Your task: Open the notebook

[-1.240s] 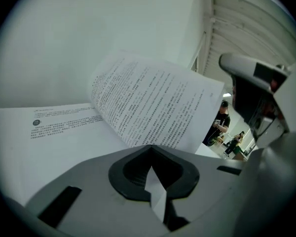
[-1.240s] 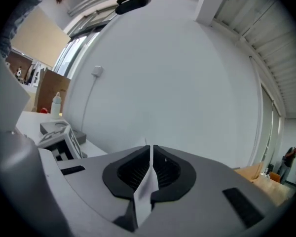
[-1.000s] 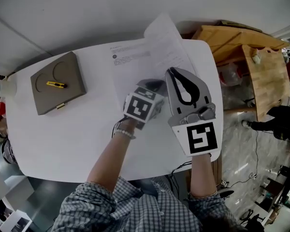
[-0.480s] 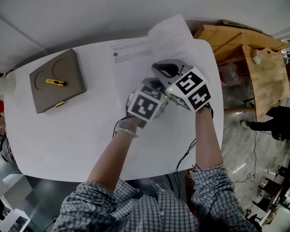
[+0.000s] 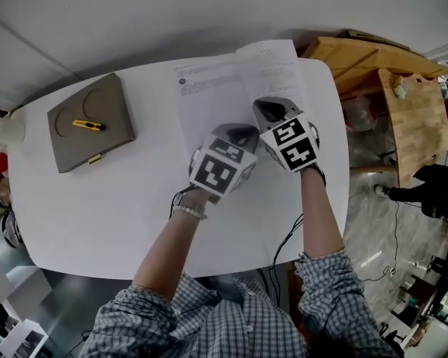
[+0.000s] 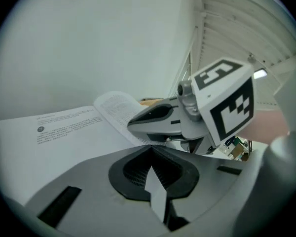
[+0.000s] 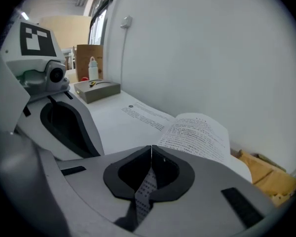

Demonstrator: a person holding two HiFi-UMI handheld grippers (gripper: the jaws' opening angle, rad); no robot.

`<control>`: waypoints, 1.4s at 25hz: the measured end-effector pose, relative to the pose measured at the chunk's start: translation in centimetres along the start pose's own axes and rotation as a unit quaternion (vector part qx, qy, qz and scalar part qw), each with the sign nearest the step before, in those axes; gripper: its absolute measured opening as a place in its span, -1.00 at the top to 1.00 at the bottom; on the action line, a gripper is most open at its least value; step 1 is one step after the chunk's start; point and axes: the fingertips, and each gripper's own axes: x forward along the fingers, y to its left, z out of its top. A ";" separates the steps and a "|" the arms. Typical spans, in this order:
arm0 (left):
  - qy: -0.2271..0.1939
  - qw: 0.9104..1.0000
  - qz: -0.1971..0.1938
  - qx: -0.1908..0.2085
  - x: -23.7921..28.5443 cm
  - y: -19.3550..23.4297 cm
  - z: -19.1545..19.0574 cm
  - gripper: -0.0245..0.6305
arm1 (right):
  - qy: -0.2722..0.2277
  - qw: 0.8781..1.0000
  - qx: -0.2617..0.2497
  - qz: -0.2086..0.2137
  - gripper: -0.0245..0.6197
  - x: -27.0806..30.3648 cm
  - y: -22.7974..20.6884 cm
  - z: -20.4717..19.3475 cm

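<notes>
The white rounded bench point(image 5: 97, 207) carries the white notebook with printed pages point(image 5: 209, 99) at its far side, right of centre. It lies open: the left-hand page is flat on the bench, and the right-hand leaves point(image 7: 200, 135) arch up off the spine. A person in a checked shirt point(image 5: 209, 323) leans over it, with both tools meeting just near of the open pages.

The left tongs point(image 5: 237, 130) are pressed together, pinching a plain white sheet point(image 6: 158, 199) whose edge shows as a pale sliver between them. The right tongs point(image 5: 266, 107) sit just beside them and slightly farther off. They too are closed tight, nipping a printed leaf point(image 7: 145, 194) of the notebook, and lines of print run down the strip caught in the gap. Both tools slant downward, away from the person.

Well apart, on the far left of the bench, sits a flat grey-brown box point(image 5: 97, 151) with round hollows in its top. A small yellow utility knife point(image 5: 86, 127) lies on it. A white bottle point(image 5: 1, 133) stands beyond the bench's left edge, and light wooden furniture point(image 5: 358, 58) stands off the far right corner.
</notes>
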 end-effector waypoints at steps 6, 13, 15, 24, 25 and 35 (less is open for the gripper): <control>-0.014 0.998 0.049 -0.022 -3.0 3.3 -0.6 0.90 | -0.026 0.997 0.052 -0.053 0.86 0.3 -1.3 -1.7; -0.019 0.995 0.088 -0.030 -5.6 6.5 -1.3 0.90 | -0.033 0.989 0.123 -0.075 0.87 0.6 -0.5 -2.2; -0.015 0.995 0.093 -0.032 -6.2 7.0 -1.9 0.90 | -0.033 0.988 0.126 -0.083 0.87 0.4 0.1 -2.3; -0.016 0.993 0.105 -0.053 -8.0 7.9 -3.6 0.90 | -0.006 0.985 0.125 -0.116 0.87 0.2 1.7 -2.3; -0.022 0.993 0.101 -0.061 -8.1 7.8 -3.7 0.90 | -0.007 0.985 0.125 -0.117 0.87 0.2 1.7 -2.4; -0.035 0.995 0.074 -0.053 -8.4 6.3 -4.2 0.90 | -0.065 0.980 0.122 -0.142 0.86 -2.4 0.6 -0.8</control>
